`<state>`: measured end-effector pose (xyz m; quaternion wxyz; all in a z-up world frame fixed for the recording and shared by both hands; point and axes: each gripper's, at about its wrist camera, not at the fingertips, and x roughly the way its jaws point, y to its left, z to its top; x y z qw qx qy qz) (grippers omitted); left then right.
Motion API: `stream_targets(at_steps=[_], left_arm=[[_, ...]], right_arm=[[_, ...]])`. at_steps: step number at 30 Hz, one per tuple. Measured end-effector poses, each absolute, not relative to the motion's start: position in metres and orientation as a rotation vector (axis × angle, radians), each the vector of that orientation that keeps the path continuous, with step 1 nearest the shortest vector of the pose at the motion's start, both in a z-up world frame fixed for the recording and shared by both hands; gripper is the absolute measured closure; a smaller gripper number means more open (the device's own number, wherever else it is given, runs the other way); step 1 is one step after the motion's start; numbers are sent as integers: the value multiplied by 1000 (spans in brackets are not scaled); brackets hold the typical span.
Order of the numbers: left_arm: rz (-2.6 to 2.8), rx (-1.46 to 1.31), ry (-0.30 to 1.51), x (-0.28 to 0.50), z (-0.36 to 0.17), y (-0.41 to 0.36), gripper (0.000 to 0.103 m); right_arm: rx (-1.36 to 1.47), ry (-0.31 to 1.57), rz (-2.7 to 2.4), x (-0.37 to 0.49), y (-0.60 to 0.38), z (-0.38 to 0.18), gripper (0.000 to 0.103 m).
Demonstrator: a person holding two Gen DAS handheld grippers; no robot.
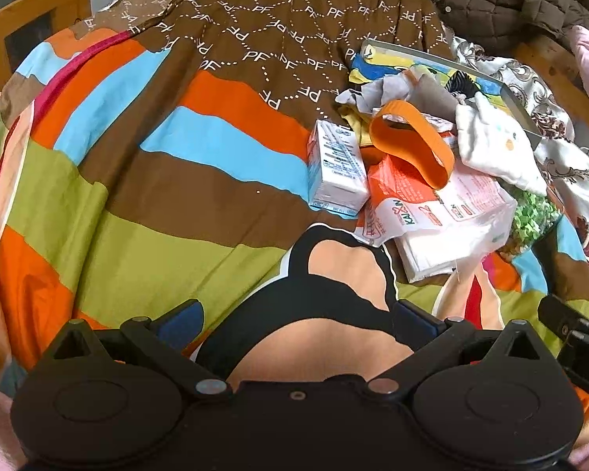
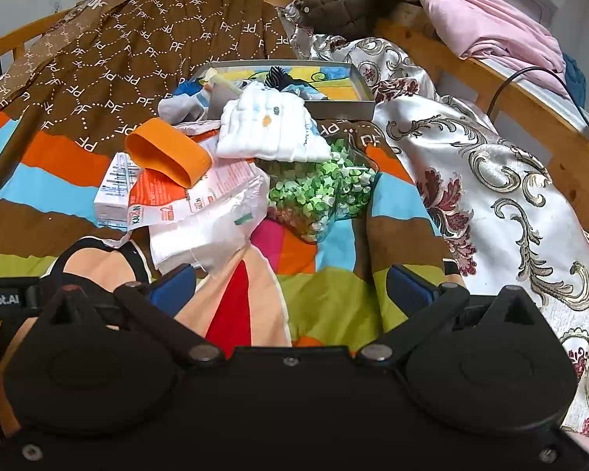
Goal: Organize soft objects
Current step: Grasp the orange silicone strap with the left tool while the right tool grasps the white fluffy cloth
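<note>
Hovering: both my tongs hang over the striped bedspread (image 2: 326, 294), short of the heap, touching nothing.
Left tongs (image 1: 296, 320): spread wide, nothing between the blue pads, only bedspread under them.
Right tongs (image 2: 290, 286): same deal, gaping and bare; the tissue pack's corner sits just past the left pad.
Soft stuff: white folded cloth (image 2: 271, 129) is on top of the heap at 12 o'clock in the right view, leaning against the shallow tray (image 2: 294, 108) and draped onto the bag of green bits (image 2: 322, 192).
More pile: orange band (image 2: 169, 153) at 11 o'clock, resting on the tissue pack (image 2: 204, 212); small carton (image 2: 112, 192) just left of those.
Guess at next move: go for the white cloth first, since nothing lies on it.
Risk 1: it overlaps the bag, so a deep pinch could snag the plastic and drag the green bits along.
Risk 2: the band sits loose and tilted; bumping the pack could roll it off.
Risk 3: pinching low might catch the bedspread too.
</note>
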<state>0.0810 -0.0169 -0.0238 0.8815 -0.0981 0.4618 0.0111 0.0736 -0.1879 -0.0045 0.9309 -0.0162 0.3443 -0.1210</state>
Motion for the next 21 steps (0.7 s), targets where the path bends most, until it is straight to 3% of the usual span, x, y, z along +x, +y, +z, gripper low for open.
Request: stream_targets(at_steps=[12, 21], left_arm=[[80, -246, 976, 114, -32, -17, 1], [98, -308, 837, 132, -26, -20, 1]], right_arm=[[83, 796, -190, 111, -208, -16, 1], [140, 726, -183, 140, -229, -10, 0]])
